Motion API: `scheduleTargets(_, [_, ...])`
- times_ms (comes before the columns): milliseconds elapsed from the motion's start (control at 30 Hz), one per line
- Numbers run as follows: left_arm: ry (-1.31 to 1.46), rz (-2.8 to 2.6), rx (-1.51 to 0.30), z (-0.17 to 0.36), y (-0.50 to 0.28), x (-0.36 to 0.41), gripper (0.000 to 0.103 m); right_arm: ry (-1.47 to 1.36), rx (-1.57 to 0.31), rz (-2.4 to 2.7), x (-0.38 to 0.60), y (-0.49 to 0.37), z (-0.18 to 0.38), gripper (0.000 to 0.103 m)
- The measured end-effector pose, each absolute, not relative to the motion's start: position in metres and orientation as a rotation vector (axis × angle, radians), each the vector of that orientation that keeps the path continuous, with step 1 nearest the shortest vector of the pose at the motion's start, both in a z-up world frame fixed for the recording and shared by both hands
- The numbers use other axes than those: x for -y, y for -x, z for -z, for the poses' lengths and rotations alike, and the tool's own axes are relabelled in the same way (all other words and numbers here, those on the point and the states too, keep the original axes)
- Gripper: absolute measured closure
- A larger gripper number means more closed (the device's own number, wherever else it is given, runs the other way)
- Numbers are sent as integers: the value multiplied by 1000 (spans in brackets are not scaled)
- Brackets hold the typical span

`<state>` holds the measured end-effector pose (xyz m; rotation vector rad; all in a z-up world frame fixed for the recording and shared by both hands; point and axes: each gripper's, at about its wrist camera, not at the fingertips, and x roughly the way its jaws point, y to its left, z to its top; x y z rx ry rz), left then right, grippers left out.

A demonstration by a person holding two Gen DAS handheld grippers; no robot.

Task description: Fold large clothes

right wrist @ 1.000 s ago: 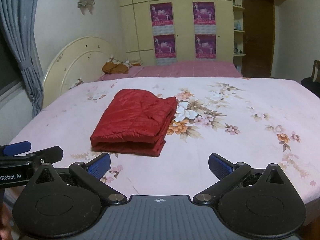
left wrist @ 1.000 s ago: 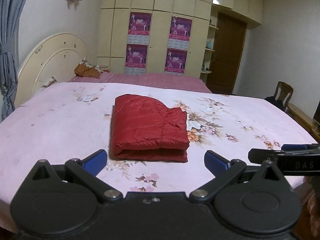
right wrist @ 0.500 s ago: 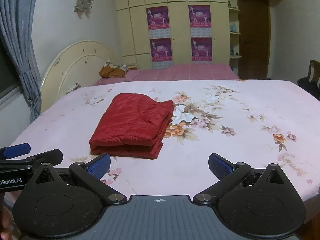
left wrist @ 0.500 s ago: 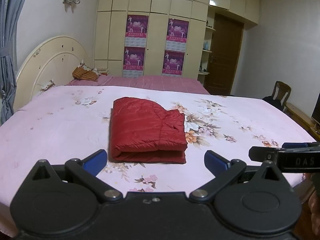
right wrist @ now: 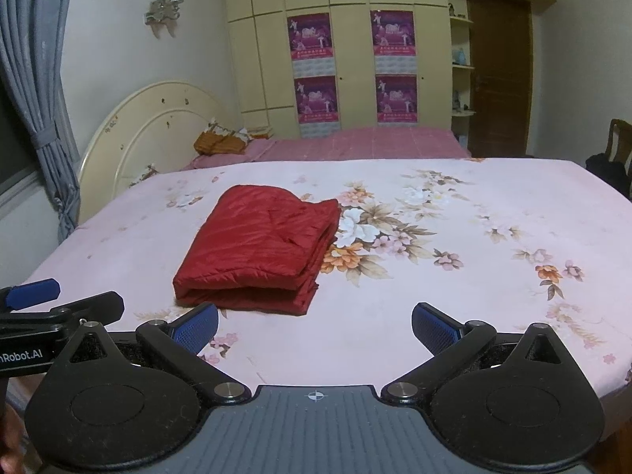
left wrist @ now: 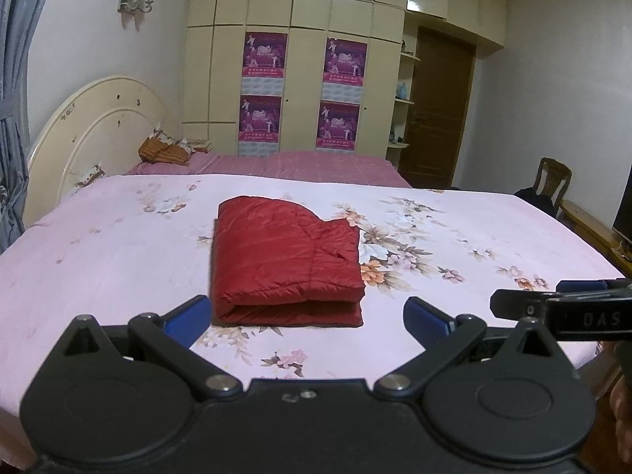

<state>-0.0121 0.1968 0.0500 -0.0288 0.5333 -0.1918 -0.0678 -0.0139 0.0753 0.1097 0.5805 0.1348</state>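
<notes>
- Left wrist view, near: left gripper (left wrist: 306, 318) and right gripper (right wrist: 315, 324) both gape wide, empty, drawn back toward the bed (left wrist: 98, 245) edge over the last second.
- Farther, twelve o'clock: red jacket (left wrist: 282, 260) lies folded, untouched; folding looks finished.

White lettering "DAS" is printed on the black body of the right gripper (left wrist: 584, 318) at the right edge of the left wrist view, "nRobot.AI" is printed on the black left gripper (right wrist: 23, 355), and the purple wardrobe posters (right wrist: 312, 37) carry illegible text.
</notes>
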Motion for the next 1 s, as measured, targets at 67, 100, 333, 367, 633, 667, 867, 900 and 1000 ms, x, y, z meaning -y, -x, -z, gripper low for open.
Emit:
scheduleTargets(67, [27, 192, -534, -50, 12, -196, 0, -110, -579, -134, 14, 68, -75, 0])
scheduleTargets(100, [27, 191, -534, -50, 12, -196, 0, -110, -578, -134, 14, 68, -76, 0])
scheduleTargets(333, [29, 192, -529, -51, 10, -196, 0, -112, -580, -136, 18, 67, -77, 0])
scheduleTargets(367, [28, 192, -528, -52, 9, -196, 0, -112, -580, -136, 18, 68, -77, 0])
scheduleTargets(633, [25, 193, -526, -52, 9, -196, 0, -115, -577, -134, 19, 68, -78, 0])
scheduleTargets(667, [24, 195, -525, -52, 8, -197, 0, -115, -576, -133, 19, 68, -78, 0])
scheduleTargets(867, [25, 196, -524, -53, 7, -198, 0, -117, -575, -134, 21, 67, -79, 0])
scheduleTargets(900, [25, 196, -522, -53, 7, -198, 0, -117, -575, -134, 21, 67, -79, 0])
scheduleTargets(1000, [26, 197, -518, -53, 6, -201, 0, -115, -572, -135, 20, 66, -80, 0])
